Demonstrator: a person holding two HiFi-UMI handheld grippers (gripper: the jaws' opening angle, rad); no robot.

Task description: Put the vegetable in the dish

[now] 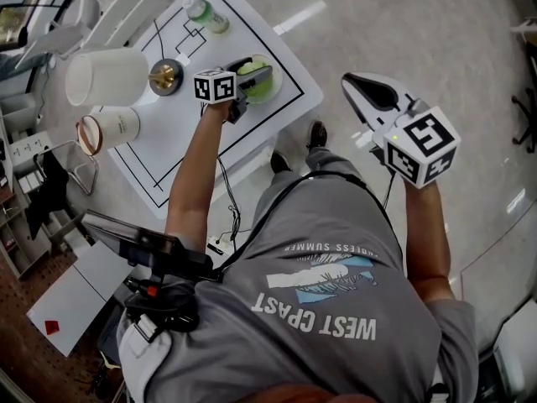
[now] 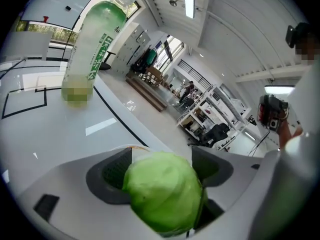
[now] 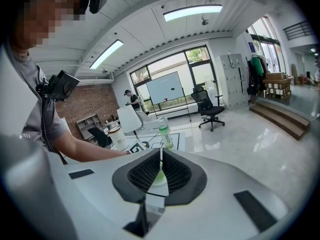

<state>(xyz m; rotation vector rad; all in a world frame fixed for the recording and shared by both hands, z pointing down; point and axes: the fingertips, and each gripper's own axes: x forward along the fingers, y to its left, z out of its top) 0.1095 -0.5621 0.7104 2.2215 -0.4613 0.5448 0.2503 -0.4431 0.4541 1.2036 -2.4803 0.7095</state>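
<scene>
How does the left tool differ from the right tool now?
The left tool is open around a green vegetable; the right tool is shut and empty. The left tool reaches over the table; the right tool hangs above the floor. Each carries a marker cube.

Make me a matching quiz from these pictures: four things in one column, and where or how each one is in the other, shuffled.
Things
1. round green vegetable
2. clear plastic bottle with a green label
3. white cylindrical cup with a brown rim
4. right claw

Places or states
A. shut, empty, held away from the white table
B. beside the big white jug
C. between the jaws of the left claw
D. upright at the table's far end

Pairs: 1-C, 2-D, 3-B, 4-A
</scene>
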